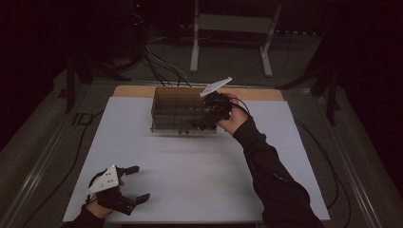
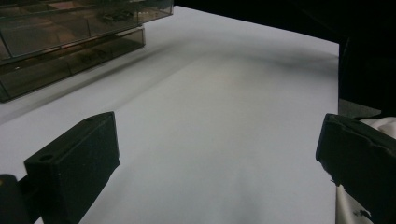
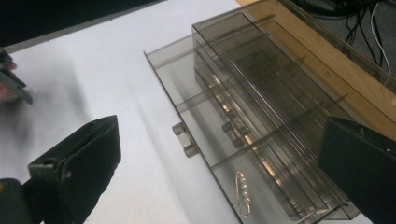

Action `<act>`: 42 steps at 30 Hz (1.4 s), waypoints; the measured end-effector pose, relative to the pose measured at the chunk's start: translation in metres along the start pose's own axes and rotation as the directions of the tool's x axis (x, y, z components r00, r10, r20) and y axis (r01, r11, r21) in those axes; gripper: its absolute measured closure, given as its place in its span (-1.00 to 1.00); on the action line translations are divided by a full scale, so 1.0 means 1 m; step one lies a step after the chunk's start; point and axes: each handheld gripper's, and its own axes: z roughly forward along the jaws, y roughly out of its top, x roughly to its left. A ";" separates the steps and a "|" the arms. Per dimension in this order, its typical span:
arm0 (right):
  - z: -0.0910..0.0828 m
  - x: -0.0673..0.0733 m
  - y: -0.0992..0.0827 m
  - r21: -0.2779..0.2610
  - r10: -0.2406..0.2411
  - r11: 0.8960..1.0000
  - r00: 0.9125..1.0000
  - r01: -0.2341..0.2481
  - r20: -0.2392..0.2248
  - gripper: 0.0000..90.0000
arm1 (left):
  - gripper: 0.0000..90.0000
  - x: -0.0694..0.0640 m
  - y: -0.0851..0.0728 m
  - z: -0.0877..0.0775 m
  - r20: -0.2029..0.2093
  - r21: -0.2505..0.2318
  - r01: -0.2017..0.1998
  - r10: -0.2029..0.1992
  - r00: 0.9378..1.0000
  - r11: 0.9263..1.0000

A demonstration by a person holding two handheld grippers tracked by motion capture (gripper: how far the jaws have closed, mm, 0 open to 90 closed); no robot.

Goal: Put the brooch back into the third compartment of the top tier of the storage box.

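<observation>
A smoky clear drawer organiser (image 1: 176,111) stands at the back middle of the white table top (image 1: 190,166). In the right gripper view its lowest drawer (image 3: 196,107) is pulled out, and a gold pin set with small pearls (image 3: 243,193) lies in one end compartment. My right gripper (image 1: 202,122) hovers over the organiser's front right corner. Its jaws are open (image 3: 219,140) with nothing between them, and the pin lies below them. My left gripper (image 1: 141,182) rests near the table's front left corner, open (image 2: 219,135) and empty, with the organiser (image 2: 70,42) far off.
A wooden strip (image 1: 266,94) runs along the table's back edge behind the organiser. Cables (image 1: 161,66) and a white metal stand (image 1: 233,28) sit on the floor beyond. The drawer has two small knobs (image 3: 184,140) on its front.
</observation>
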 end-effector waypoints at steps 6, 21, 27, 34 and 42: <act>-0.008 0.009 0.001 -0.028 -0.020 0.999 1.000 0.020 -0.020 -1.00 | -0.99 -0.001 0.000 0.001 0.004 0.004 -0.001 0.001 1.000 1.000; -0.014 0.030 -0.018 -0.064 -0.046 0.997 0.998 0.042 -0.048 -1.00 | -0.99 -0.001 0.001 0.001 0.004 0.003 -0.008 0.008 1.000 1.000; -0.013 0.035 -0.033 -0.073 -0.046 0.996 0.997 0.041 -0.068 -1.00 | -0.99 -0.001 0.001 0.001 0.003 0.004 -0.007 0.007 1.000 1.000; -0.014 0.039 -0.059 -0.107 -0.029 0.994 0.997 0.021 -0.076 -1.00 | -0.99 -0.001 0.001 0.001 0.003 0.004 -0.007 0.007 1.000 1.000; -0.010 0.043 -0.088 -0.112 0.006 0.994 0.995 -0.017 -0.100 -1.00 | -0.99 -0.001 0.001 0.001 0.006 0.005 -0.011 0.011 1.000 1.000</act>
